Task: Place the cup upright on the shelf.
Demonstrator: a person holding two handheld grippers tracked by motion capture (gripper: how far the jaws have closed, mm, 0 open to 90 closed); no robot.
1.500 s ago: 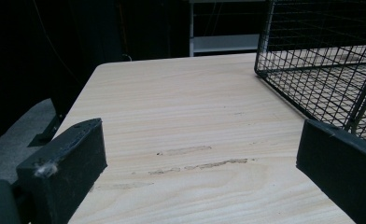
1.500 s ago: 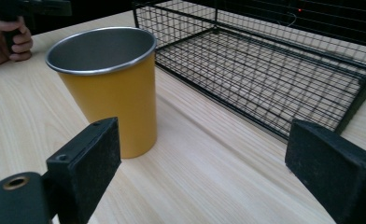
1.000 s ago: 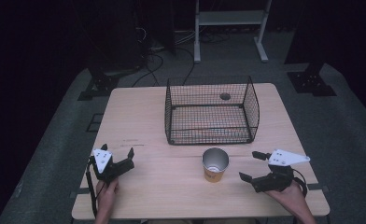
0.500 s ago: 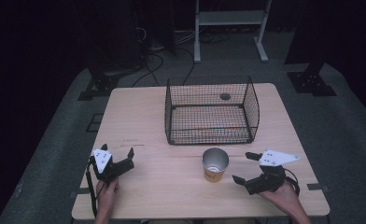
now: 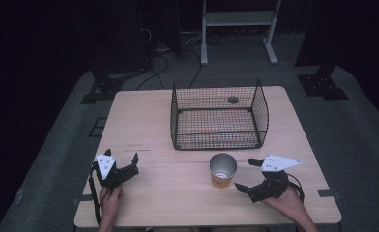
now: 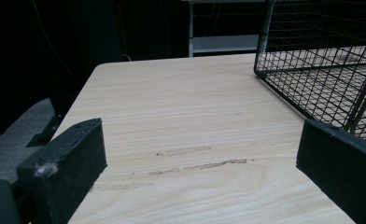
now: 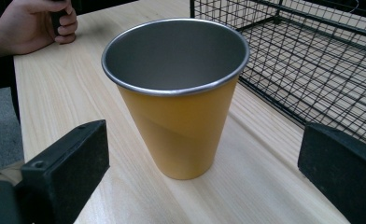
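A yellow cup (image 5: 223,170) with a metal inside stands upright and empty on the wooden table (image 5: 178,130), just in front of a black wire basket (image 5: 218,114). My right gripper (image 5: 248,175) is open a little to the cup's right, its jaws pointing at it; in the right gripper view the cup (image 7: 176,93) stands just beyond the jaws, between their lines. My left gripper (image 5: 121,162) rests open near the table's front left corner, with nothing between its jaws. The basket (image 6: 326,60) stands ahead and to the right in the left gripper view.
The basket is empty; a round hole (image 5: 233,100) in the tabletop shows behind its mesh. Bare wood (image 6: 190,121) lies ahead of the left gripper. A hand (image 7: 29,23) holding the other gripper shows beyond the cup. A white frame (image 5: 238,21) stands on the floor behind the table.
My right gripper has moved left toward the cup and turned its jaws at it. The left gripper and the cup have stayed put.
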